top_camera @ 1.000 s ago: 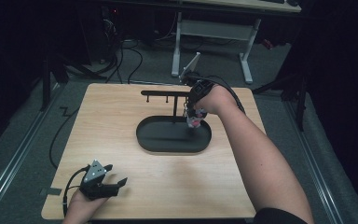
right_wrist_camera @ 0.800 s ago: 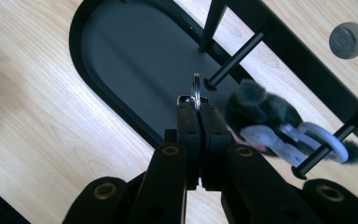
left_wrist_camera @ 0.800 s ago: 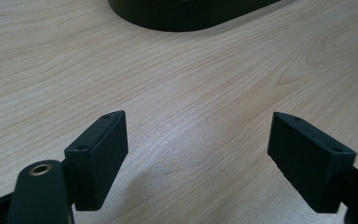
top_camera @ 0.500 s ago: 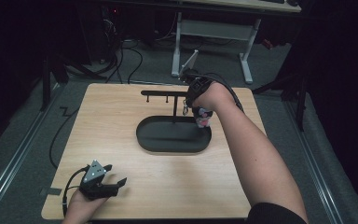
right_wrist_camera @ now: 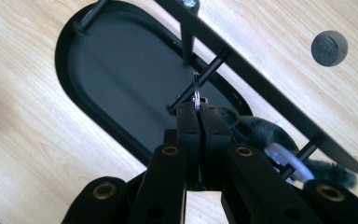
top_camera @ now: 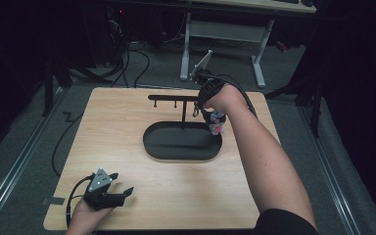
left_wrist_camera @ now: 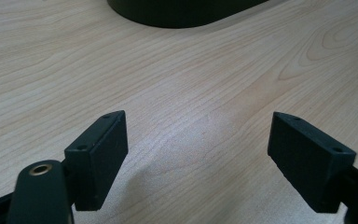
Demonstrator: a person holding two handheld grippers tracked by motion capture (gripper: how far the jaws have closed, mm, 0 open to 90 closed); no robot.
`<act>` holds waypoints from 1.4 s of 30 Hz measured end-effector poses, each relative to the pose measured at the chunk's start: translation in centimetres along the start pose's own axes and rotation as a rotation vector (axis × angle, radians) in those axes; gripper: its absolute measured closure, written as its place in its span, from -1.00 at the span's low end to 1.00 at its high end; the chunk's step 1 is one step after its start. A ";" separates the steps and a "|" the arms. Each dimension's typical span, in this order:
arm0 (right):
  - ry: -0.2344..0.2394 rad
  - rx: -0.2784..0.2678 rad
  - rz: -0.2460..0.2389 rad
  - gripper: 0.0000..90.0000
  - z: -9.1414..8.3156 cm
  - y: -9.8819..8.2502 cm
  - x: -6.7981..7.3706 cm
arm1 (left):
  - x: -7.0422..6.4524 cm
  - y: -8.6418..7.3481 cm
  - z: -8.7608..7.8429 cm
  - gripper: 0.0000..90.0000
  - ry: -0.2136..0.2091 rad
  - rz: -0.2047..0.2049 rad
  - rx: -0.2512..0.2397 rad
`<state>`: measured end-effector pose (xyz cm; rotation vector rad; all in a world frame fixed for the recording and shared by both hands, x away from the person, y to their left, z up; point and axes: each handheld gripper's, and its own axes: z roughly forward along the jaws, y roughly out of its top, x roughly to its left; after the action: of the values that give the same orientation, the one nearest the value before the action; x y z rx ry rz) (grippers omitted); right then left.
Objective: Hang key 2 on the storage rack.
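Right gripper [right_wrist_camera: 198, 114] at far right of table [top_camera: 127, 122], jaws pressed together on metal key ring [right_wrist_camera: 196, 91] of a plush keychain [top_camera: 217, 123]. Ring held edge-on, upright, directly in front of a short peg [right_wrist_camera: 200, 81] hanging from crossbar [top_camera: 174, 97] of black stand. Key relation: ring plane stands across the peg's line, peg tip just beyond ring; whether the tip has entered the ring cannot be judged, being foreshortened in right gripper view. Plush dangles below, over right end of oval base [top_camera: 176, 144], partly hidden by jaws and hand. Left gripper [top_camera: 111, 193] at near left corner, jaws wide apart over bare wood, holding nothing, well apart from stand. Right hand [top_camera: 220, 95] clearly nearer. Peg count along bar unclear.
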<state>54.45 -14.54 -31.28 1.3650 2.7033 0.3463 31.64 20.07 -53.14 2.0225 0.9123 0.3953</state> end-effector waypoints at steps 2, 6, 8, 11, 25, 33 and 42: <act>-0.001 -0.004 0.012 0.97 0.3 0.1 -0.1 | 0.0 0.0 0.0 -0.54 -0.001 0.001 0.002; -0.013 -0.031 0.011 0.95 0.5 0.1 -0.5 | 0.0 0.0 0.0 -0.54 -0.003 0.003 0.003; -0.033 -0.034 0.019 0.88 0.6 0.1 -0.5 | 0.0 0.0 0.0 -0.54 -0.003 0.003 0.001; -0.035 -0.039 0.036 0.81 0.5 0.0 -0.5 | 0.0 0.0 0.0 -0.54 -0.006 0.004 0.004; -0.024 -0.062 0.037 0.81 -0.5 -2.2 0.0 | -0.2 0.0 0.1 -0.54 -0.007 0.014 0.007; 0.002 -0.071 0.035 0.79 0.1 -4.3 1.0 | -0.5 0.2 0.3 -0.54 -0.011 0.035 0.023; 0.012 -0.086 0.018 0.68 1.6 -6.5 2.1 | -0.8 0.3 0.3 -0.54 -0.017 0.038 0.012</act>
<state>48.40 -16.29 -34.35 1.3690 2.6535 0.4676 31.38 19.22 -53.03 2.0535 0.8694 0.3942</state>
